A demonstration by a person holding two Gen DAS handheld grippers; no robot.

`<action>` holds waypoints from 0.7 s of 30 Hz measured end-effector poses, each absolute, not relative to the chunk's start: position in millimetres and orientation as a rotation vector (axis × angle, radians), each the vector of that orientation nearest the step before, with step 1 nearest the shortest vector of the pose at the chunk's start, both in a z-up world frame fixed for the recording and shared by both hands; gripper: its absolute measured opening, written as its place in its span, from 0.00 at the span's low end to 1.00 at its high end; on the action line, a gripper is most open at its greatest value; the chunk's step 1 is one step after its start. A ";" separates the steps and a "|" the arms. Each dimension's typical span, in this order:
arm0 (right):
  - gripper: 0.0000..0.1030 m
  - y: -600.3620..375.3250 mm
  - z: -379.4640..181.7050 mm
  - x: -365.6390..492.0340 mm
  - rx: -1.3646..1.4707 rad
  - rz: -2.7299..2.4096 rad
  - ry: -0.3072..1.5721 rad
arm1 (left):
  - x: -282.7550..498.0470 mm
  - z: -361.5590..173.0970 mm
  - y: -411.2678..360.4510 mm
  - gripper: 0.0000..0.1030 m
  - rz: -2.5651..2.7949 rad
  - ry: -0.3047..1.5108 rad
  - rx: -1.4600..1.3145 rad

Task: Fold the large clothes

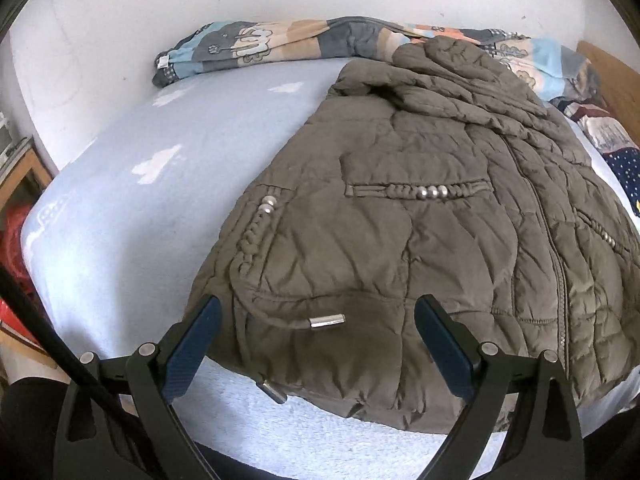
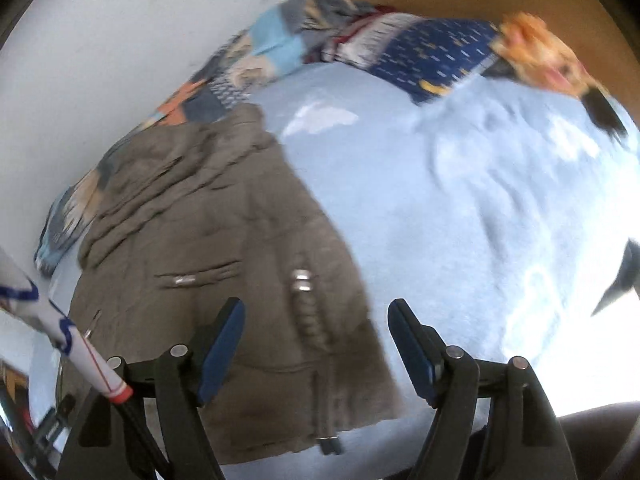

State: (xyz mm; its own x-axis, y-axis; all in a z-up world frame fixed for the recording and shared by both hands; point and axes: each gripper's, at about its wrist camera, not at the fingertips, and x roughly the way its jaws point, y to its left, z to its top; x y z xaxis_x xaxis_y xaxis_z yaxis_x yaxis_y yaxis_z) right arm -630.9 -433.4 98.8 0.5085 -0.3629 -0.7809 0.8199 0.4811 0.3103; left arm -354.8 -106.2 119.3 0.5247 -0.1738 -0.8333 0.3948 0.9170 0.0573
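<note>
Partly blurred: jacket (image 2: 224, 264), R view.

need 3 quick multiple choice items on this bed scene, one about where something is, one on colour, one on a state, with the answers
1. Where does the jacket lie?
A. on the light blue bed sheet
B. on a wooden floor
C. on a hanger by the wall

2. What colour is the jacket?
A. bright red
B. olive brown
C. white

3. How does the left gripper stand?
A. shut on a sleeve
B. open, with nothing held between its fingers
C. shut on the patterned quilt

Answers:
1. A, the jacket is spread on the sheet, with the patterned quilt bunched along the wall behind it.
2. B, its quilted fabric is olive brown in both views.
3. B, the blue pads stand wide apart over the jacket's hem, gripping nothing; the right gripper is open too.
</note>
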 end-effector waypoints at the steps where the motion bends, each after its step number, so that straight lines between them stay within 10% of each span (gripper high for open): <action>1: 0.76 -433.9 97.5 -635.0 0.759 -0.806 0.707 | -353.9 119.0 -105.5 0.94 -0.344 0.964 0.248; 21: 0.76 -439.6 67.9 -638.5 0.885 -0.768 0.776 | -324.1 138.9 -64.3 0.94 -0.360 1.051 0.016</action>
State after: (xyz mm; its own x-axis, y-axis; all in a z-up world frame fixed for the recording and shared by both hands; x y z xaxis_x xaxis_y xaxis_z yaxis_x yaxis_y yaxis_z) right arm -638.5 -439.6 67.9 0.4960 -0.2486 -0.8320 0.8294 0.4194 0.3691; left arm -324.1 -64.3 138.9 0.4434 -0.2830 -0.8505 0.2985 0.9413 -0.1576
